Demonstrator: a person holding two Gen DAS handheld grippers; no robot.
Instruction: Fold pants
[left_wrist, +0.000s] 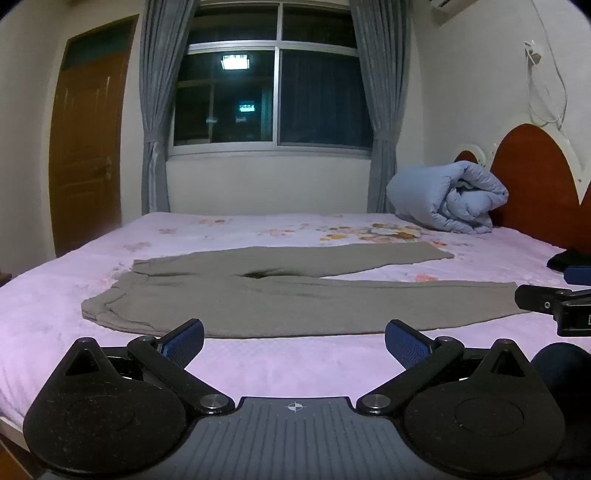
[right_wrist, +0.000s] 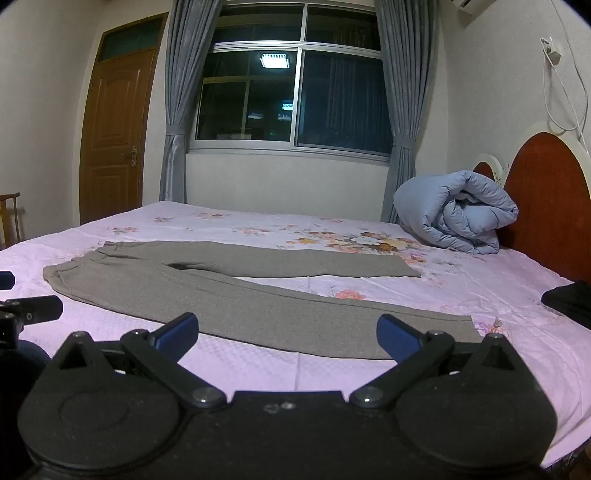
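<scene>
I have my left gripper (left_wrist: 294, 341) and right gripper (right_wrist: 287, 336) hovering with jaws apart at the bed's (left_wrist: 258, 365) near edge, pants (left_wrist: 280, 299) flat and unfolded mid-bed, so next I pinch the near leg's edge.

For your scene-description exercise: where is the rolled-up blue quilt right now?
In both wrist views the rolled blue quilt sits at the far right of the bed, against the red headboard, beyond the grey pants.

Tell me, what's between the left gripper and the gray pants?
Only bare pink bedsheet lies between the open left gripper and the gray pants; the left wrist view shows it.
</scene>
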